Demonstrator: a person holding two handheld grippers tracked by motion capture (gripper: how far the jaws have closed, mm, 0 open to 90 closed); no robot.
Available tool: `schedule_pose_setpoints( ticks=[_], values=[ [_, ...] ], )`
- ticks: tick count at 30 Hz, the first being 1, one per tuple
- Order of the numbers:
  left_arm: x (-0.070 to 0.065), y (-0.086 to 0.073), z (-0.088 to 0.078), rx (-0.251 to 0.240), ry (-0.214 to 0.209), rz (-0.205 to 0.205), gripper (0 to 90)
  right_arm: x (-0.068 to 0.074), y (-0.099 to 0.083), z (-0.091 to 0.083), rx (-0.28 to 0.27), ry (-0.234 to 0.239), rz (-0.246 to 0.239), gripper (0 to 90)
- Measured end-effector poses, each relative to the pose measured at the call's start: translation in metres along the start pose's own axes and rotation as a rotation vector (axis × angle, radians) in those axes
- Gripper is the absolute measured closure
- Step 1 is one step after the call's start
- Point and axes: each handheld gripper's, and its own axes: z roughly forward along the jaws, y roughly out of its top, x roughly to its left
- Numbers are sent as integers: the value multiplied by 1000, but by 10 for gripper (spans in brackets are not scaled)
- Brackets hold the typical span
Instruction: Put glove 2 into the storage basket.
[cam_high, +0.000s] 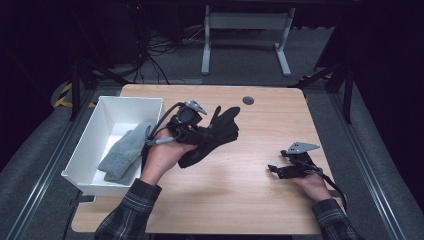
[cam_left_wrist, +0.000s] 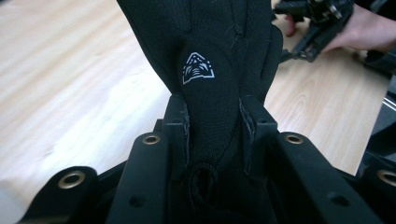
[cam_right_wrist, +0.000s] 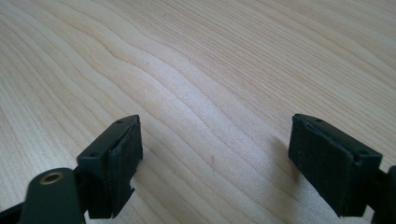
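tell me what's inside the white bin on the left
A grey knit glove lies in the white bin, toward its near end; the far end shows bare bottom. What is under the grey glove is covered.

Black glove (cam_left_wrist: 210, 70) fingertips cut off at top edge of left gripper view. Grey glove (cam_high: 122, 152) in white bin (cam_high: 107, 107), left of frame: lower part hidden behind the forearm.

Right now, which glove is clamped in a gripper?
The black glove, pinched between the left gripper fingers above the table; the grey glove lies in the white bin.
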Motion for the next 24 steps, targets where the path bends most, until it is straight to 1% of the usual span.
schedule_pose_setpoints(
  ticks=[2, 3, 4, 5, 6, 10, 14, 15, 16, 18, 21, 23, 24],
  values=[
    [6, 0, -13, -7, 17, -14, 689, 0, 0, 0, 0, 0, 0, 182],
    [6, 0, -13, -7, 17, -14, 689, 0, 0, 0, 0, 0, 1, 183],
    [12, -1, -26, -13, 41, -24, 689, 0, 0, 0, 0, 0, 0, 183],
    [12, -1, -26, -13, 41, -24, 689, 0, 0, 0, 0, 0, 0, 183],
    [15, -2, -32, -18, 51, -31, 689, 0, 0, 0, 0, 0, 0, 183],
    [33, -11, -59, -33, 94, -74, 688, 0, 0, 0, 0, 0, 0, 183],
    [50, -23, -78, -44, 136, -119, 688, 0, 0, 0, 0, 0, 1, 183],
    [50, -23, -78, -44, 136, -119, 688, 0, 0, 0, 0, 0, 1, 183],
    [56, -28, -84, -53, 155, -141, 688, 0, 0, 0, 0, 0, 1, 183],
    [66, -38, -94, -56, 197, -172, 688, 0, 0, 0, 0, 0, 0, 183],
    [81, -55, -105, -62, 235, -222, 688, 0, 0, 0, 0, 0, 1, 183],
    [90, -64, -110, -60, 251, -248, 688, 0, 0, 0, 0, -1, 2, 183],
    [95, -69, -111, -62, 260, -270, 688, 0, 0, 0, -1, 0, 2, 183]
  ],
)
